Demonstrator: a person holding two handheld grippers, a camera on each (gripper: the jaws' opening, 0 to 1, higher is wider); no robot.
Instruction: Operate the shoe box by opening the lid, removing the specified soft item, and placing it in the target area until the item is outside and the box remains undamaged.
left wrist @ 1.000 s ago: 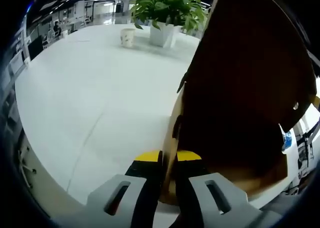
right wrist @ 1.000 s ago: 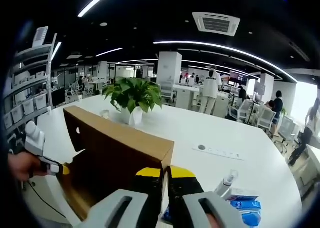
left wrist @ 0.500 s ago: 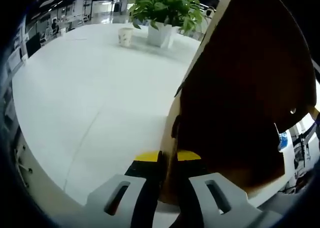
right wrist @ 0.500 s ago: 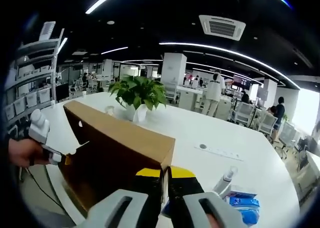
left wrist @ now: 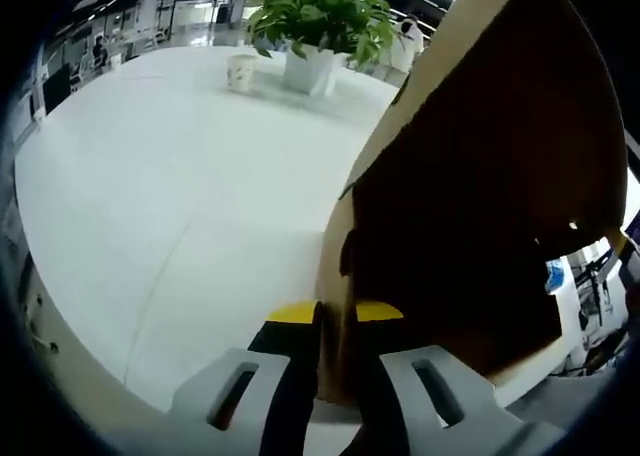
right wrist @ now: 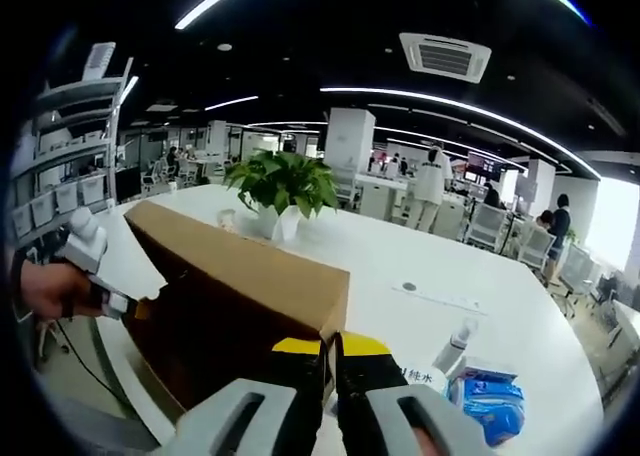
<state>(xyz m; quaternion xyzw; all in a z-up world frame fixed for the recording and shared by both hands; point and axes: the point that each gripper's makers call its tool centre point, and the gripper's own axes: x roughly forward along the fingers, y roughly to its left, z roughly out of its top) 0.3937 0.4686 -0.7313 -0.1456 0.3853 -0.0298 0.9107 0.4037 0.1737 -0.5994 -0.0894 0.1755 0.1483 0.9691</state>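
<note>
The shoe box lid [right wrist: 240,286] is raised off the white surface [left wrist: 180,176] and held at its 2 ends: the right hand-held gripper [right wrist: 332,361] is clamped on the thin wall at one end, and the left hand-held gripper [left wrist: 335,321] is clamped on the wall at the opposite end, its jaws pressed on either side of the cardboard edge. The lid's long axis runs straight between the 2 grippers, so each looks along it toward the other; in the right gripper view the left hand-held gripper appears at the far end with the person's hand [right wrist: 40,288] behind it. In the left gripper view the dark hollow underside of the lid [left wrist: 480,186] faces the camera, tilted up. The box base and the soft item cannot be made out. Open room lies on the wide bare stretch of surface to the left hand-held gripper's side, reaching to a potted plant [left wrist: 315,26] and a paper cup [left wrist: 240,73] near the far edge. Near the right hand-held gripper stand a spray bottle [right wrist: 452,348] and a blue packet [right wrist: 487,401], so setting the lid down there looks tighter.
</note>
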